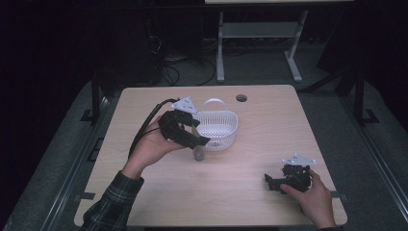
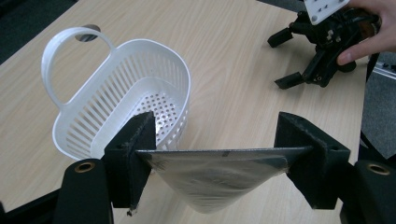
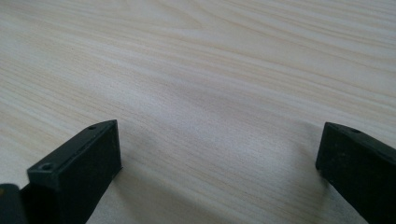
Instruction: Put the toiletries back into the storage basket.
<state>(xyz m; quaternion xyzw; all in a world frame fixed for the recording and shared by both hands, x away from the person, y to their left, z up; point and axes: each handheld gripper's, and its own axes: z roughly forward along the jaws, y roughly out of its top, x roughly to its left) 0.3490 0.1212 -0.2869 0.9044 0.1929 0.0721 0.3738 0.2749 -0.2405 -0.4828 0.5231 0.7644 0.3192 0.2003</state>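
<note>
Your left hand (image 1: 149,144) is raised above the light wood-grain table (image 1: 250,192), palm up and wrist bent back, with the plaid sleeve (image 1: 113,204) entering from the bottom edge of the high view. It carries the left gripper (image 1: 197,139), which points right and slightly down toward the table. The jaws of the left gripper (image 2: 219,156) stand wide apart and clamp the two ends of a flat top edge of a silvery, shiny pouch-like object (image 2: 210,179) that sags to a rounded point below them. What this object is made of cannot be told. In the high view the grey object (image 1: 197,153) hangs under the jaw tips, just in front of the white slotted plastic basket (image 1: 217,129).

The basket stands upright on the table, just beyond and to the right of the left gripper, with its looped handle (image 1: 213,100) on the far side. In the left gripper view the basket (image 2: 140,84) sits just past the left jaw, and its perforated floor holds nothing.

Your right hand (image 1: 315,197) rests low at the near right corner of the table, fingers wrapped over the right gripper (image 1: 272,182). The right gripper (image 3: 219,163) lies at the table surface with its jaws spread, holding nothing, and is well apart from the basket.
</note>
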